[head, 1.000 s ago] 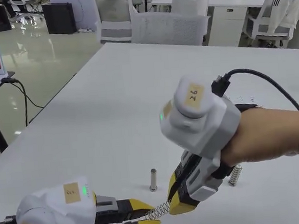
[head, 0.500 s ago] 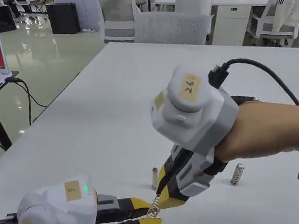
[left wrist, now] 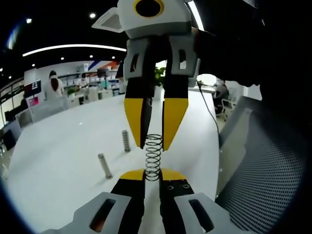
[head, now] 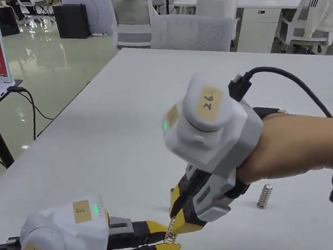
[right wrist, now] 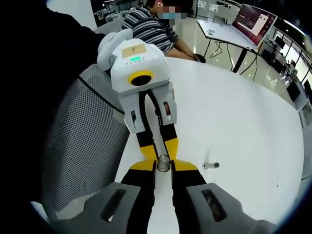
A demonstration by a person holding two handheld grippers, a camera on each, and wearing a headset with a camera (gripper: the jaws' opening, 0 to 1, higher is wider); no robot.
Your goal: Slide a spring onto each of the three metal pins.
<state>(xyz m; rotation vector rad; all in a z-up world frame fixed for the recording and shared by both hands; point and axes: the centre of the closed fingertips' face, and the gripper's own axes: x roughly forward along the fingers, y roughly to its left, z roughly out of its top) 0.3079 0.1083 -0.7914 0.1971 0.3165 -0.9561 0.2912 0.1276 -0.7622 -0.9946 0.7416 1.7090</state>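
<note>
Shiny metal-wire spring (left wrist: 153, 157), duller grey metal pin (left wrist: 104, 165) — smooth, matt white table (head: 125, 105)

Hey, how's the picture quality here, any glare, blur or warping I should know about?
Head view: even light, sharp, with glare on the floor at upper left. Left gripper view: fisheye bends the ceiling lights into an arc; spring crisp, top dark. Right gripper view: table edge bows, left side dark, spring seen end-on.

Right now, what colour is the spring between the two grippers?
Silvery grey, bare metal coils. The spring shows best in the left gripper view.
</note>
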